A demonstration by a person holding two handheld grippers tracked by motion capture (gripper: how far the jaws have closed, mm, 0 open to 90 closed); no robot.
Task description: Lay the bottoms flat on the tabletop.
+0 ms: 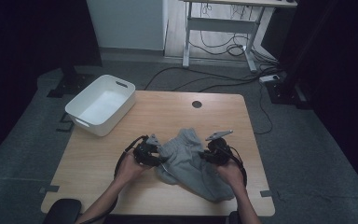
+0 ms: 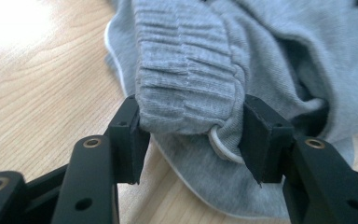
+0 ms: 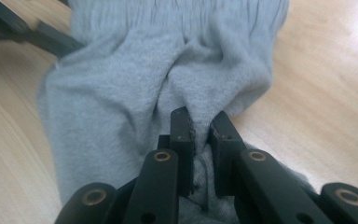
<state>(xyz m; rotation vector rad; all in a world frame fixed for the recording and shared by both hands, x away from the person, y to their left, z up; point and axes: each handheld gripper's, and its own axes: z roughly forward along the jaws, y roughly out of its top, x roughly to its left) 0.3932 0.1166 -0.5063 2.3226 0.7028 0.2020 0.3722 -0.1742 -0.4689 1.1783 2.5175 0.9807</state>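
Observation:
A grey knit garment (image 1: 189, 161) lies bunched on the front half of the wooden table (image 1: 214, 116), between my two grippers. My left gripper (image 1: 157, 156) is at its left edge. In the left gripper view its jaws (image 2: 191, 135) stand on either side of the ribbed elastic waistband (image 2: 186, 79), and both pads press on it. A white cord loop (image 2: 221, 144) hangs just under the band. My right gripper (image 1: 207, 154) is at the garment's right side. In the right gripper view its jaws (image 3: 203, 126) are nearly together, pinching a fold of the grey cloth (image 3: 121, 102).
A white plastic bin (image 1: 101, 105) sits at the table's far left corner, overhanging the edge. A round dark hole (image 1: 196, 104) is near the far edge. Beyond the table are a desk frame (image 1: 223, 28) and cables (image 1: 214, 81) on the floor.

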